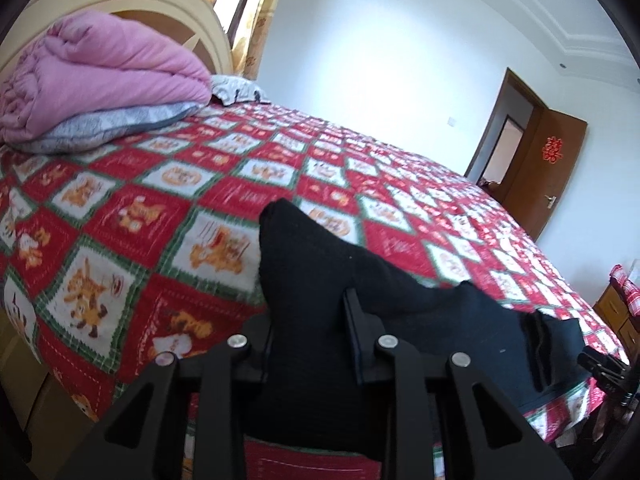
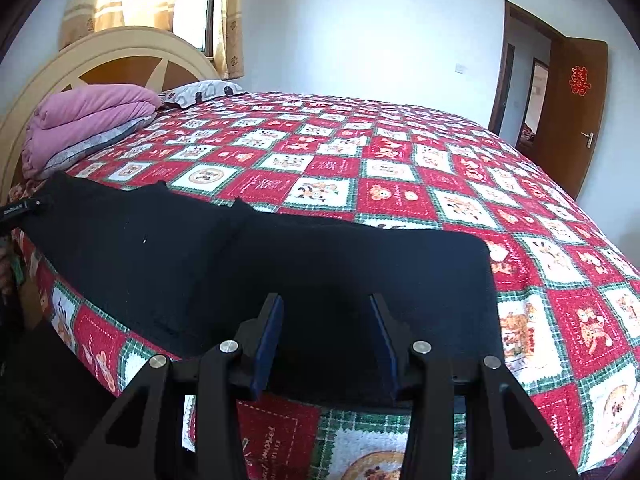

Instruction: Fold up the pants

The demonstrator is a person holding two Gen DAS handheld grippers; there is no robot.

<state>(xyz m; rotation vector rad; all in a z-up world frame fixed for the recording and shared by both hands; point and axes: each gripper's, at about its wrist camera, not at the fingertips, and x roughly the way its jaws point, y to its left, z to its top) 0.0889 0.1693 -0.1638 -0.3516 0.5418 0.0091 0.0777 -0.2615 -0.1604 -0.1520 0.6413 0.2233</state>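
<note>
Black pants (image 2: 280, 272) lie stretched along the near edge of the bed on a red patterned quilt (image 2: 360, 168). In the left wrist view my left gripper (image 1: 310, 308) is shut on a bunched end of the pants (image 1: 320, 280) and lifts it off the quilt; the left finger is hidden by cloth. My right gripper (image 2: 326, 312) is open, its two fingers standing apart over the flat pants near their right end. The right gripper also shows in the left wrist view (image 1: 604, 368) at the far right. The left gripper shows at the left edge of the right wrist view (image 2: 16, 210).
A folded pink blanket (image 1: 92, 72) on a grey pillow (image 1: 104, 128) sits by the cream headboard (image 2: 80, 64). An open brown door (image 2: 576, 112) stands at the far right. A wooden cabinet (image 1: 620, 312) is beside the bed.
</note>
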